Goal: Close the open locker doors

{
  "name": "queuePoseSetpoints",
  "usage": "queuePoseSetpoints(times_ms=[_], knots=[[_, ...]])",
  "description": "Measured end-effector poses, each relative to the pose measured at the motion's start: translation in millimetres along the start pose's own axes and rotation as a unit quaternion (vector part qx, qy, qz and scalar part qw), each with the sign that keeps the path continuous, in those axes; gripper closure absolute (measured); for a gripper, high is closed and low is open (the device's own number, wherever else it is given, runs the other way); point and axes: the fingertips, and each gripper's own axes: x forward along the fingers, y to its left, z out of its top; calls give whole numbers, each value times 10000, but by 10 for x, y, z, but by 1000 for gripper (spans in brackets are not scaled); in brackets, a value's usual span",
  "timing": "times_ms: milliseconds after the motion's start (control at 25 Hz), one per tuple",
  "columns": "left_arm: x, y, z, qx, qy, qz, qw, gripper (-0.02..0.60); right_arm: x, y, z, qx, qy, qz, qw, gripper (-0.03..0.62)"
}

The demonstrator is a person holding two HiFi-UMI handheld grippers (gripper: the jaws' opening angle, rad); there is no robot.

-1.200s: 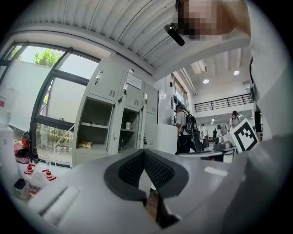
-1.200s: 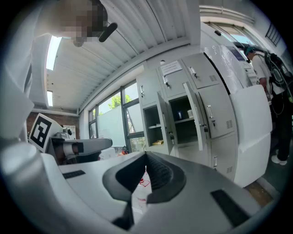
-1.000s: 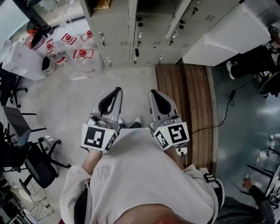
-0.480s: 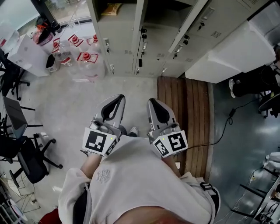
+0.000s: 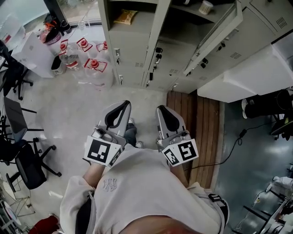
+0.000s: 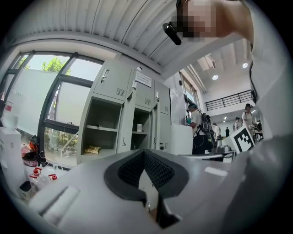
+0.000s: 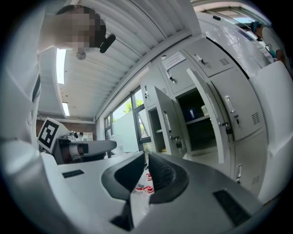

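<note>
In the head view a bank of grey lockers (image 5: 151, 50) stands ahead on the floor. One compartment stands open with a yellow packet (image 5: 124, 17) on its shelf. Beside it, another open compartment holds a white cup (image 5: 206, 7), and its door (image 5: 215, 32) swings out to the right. My left gripper (image 5: 120, 105) and right gripper (image 5: 163, 110) are held side by side at waist height, well short of the lockers, both shut and holding nothing. The left gripper view shows the lockers (image 6: 114, 114) beyond its gripper (image 6: 144, 157). Past the right gripper (image 7: 146, 157), the right gripper view shows the open doors (image 7: 208, 114).
Several red-capped water jugs (image 5: 87, 57) stand left of the lockers. Office chairs (image 5: 23, 160) are at the left. A wooden platform (image 5: 201, 123) and a white cabinet (image 5: 242, 77) lie to the right, with a cable (image 5: 229, 146) on the floor. People (image 6: 199, 130) stand far right.
The lockers have come nearer and more of the open compartments shows. Both grippers stay shut in the same pose in front of the body.
</note>
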Motion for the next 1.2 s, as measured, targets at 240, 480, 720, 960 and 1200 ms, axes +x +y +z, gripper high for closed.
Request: queuePoseSetpoints(times_ms=[240,480,720,960,1200], knots=[[517,482,202,359,-51,-55,9993,584,722,-387,414,-293,-337,211,9988,580],[882,782,312,326,-49,-125,9994,584,1270,-737,907,-524,-827,456,9942,579],[1106,915,326,386,-100,29,9992,584,1527,-802,1121,-98,-1060,1279,9861,510],[1207,990,424,331,-207,414,9984,584,1696,-772,1161,74,-886,2028,9752,510],[1156,1051,385,322,-337,809,9956,584,1833,-722,1126,30,-750,2495,9655,510]])
